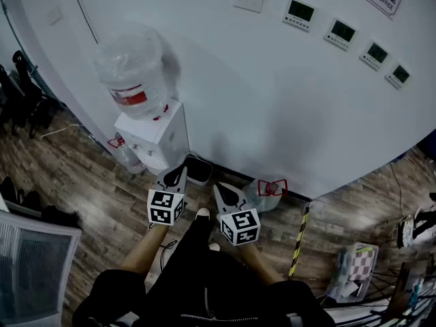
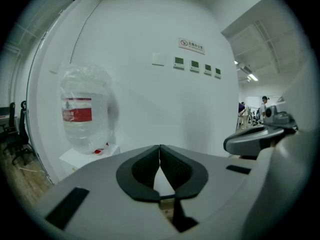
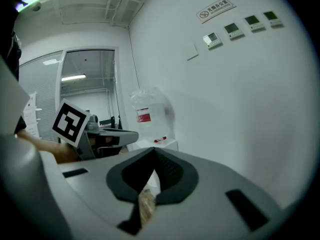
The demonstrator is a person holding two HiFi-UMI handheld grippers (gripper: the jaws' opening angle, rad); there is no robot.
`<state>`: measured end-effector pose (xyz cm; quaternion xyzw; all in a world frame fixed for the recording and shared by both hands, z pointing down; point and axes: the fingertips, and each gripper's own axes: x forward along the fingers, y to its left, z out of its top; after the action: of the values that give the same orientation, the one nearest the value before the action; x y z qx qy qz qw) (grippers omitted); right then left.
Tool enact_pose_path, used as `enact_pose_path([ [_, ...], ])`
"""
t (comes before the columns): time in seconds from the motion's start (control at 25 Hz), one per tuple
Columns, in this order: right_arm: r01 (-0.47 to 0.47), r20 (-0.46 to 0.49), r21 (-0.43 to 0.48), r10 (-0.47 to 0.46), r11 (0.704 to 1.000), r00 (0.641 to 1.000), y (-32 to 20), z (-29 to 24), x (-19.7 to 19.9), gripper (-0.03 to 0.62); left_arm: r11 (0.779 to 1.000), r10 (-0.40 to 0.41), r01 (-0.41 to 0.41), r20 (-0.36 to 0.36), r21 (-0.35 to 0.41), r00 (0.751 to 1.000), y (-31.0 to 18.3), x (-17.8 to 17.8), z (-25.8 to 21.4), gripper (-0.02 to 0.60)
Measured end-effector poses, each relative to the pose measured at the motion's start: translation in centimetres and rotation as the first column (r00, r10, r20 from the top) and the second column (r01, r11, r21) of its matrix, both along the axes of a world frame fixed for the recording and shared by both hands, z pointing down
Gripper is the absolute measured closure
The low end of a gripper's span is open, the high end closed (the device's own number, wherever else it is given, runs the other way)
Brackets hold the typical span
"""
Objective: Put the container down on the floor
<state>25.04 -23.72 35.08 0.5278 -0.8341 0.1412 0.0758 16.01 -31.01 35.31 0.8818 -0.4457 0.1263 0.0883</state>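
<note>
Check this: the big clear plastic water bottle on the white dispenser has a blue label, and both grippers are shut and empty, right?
No. The label on the clear plastic water bottle is red, not blue; the left gripper view shows it. The bottle does sit on the white dispenser, and the left gripper and right gripper are both shut and empty.

We're looking along the right gripper (image 3: 154,150), its dark pads (image 3: 172,176) pressed together at the tips, with a sliver of wood floor (image 3: 146,206) showing through the gap lower down. Straight ahead, a clear water bottle (image 3: 150,115) with a red label stands on a white dispenser (image 3: 161,144) against the wall (image 3: 240,109). From the left, the left gripper (image 3: 131,133) pokes in, its marker cube (image 3: 70,123) facing us. High on the wall we see a sign (image 3: 216,9), four control panels (image 3: 233,29) in a row and a blank switch plate (image 3: 192,52). At far left there's a glass door (image 3: 90,84).
</note>
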Motion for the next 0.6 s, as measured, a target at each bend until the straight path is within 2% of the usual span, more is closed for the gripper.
enact_pose_path([
  [0.2, 0.002, -0.013, 0.010, -0.002, 1.000, 1.000, 0.3, -0.2, -0.1, 0.583, 1.000, -0.004, 0.003, 0.020, 0.009, 1.000, 1.1, -0.5, 0.6, 0.566],
  [0.6, -0.006, -0.034, 0.004, 0.006, 1.000, 0.999, 0.6, -0.1, 0.3, 0.585, 0.999, 0.007, -0.006, 0.024, -0.045, 1.000, 2.2, -0.4, 2.8, 0.566],
])
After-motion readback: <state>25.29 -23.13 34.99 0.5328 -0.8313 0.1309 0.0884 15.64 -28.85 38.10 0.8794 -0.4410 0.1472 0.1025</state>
